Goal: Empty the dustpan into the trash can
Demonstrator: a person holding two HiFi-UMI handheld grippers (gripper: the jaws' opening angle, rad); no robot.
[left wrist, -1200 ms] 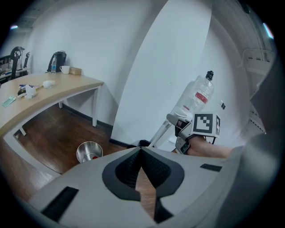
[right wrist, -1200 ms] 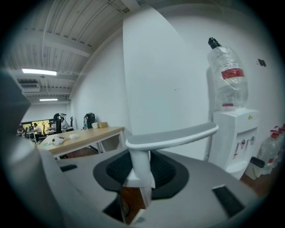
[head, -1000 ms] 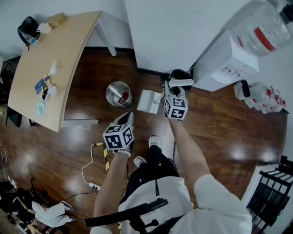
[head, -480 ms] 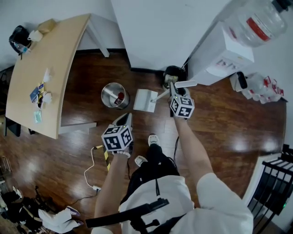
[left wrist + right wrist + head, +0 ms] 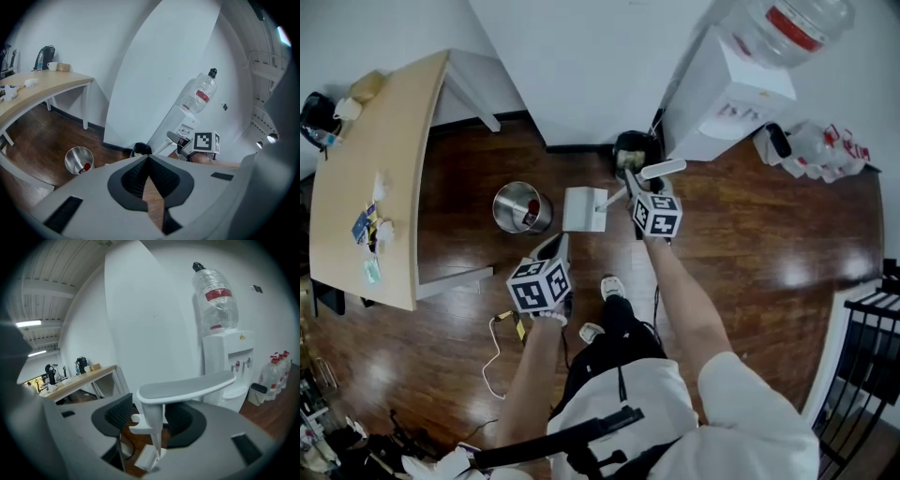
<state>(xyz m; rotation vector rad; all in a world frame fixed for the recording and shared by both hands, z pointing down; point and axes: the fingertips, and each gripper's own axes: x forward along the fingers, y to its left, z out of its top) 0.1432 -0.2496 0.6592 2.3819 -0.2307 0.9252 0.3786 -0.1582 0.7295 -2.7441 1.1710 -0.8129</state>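
A white long-handled dustpan [image 5: 584, 208] has its pan low by the floor, just right of a steel trash can [image 5: 521, 207] that holds something red. Its stem rises to a flat grey-white grip [image 5: 662, 170]. My right gripper [image 5: 636, 185] stands round that stem. In the right gripper view the stem [image 5: 153, 427] hangs between the pads with a gap on each side; the jaws have just been opening. My left gripper [image 5: 554, 249] hovers nearer me, below the can, shut and empty. In the left gripper view its pads [image 5: 140, 174] meet at the tip, with the trash can [image 5: 78, 160] at lower left.
A black bin [image 5: 635, 150] stands against the white wall behind the dustpan. A water dispenser [image 5: 722, 89] and spare bottles [image 5: 811, 145] are at right. At left stands a wooden table [image 5: 366, 187], and a cable [image 5: 499, 339] lies on the floor.
The head view has slid, so can, dustpan and grippers sit a little further left. The dustpan stays beside the can with my right gripper at its stem.
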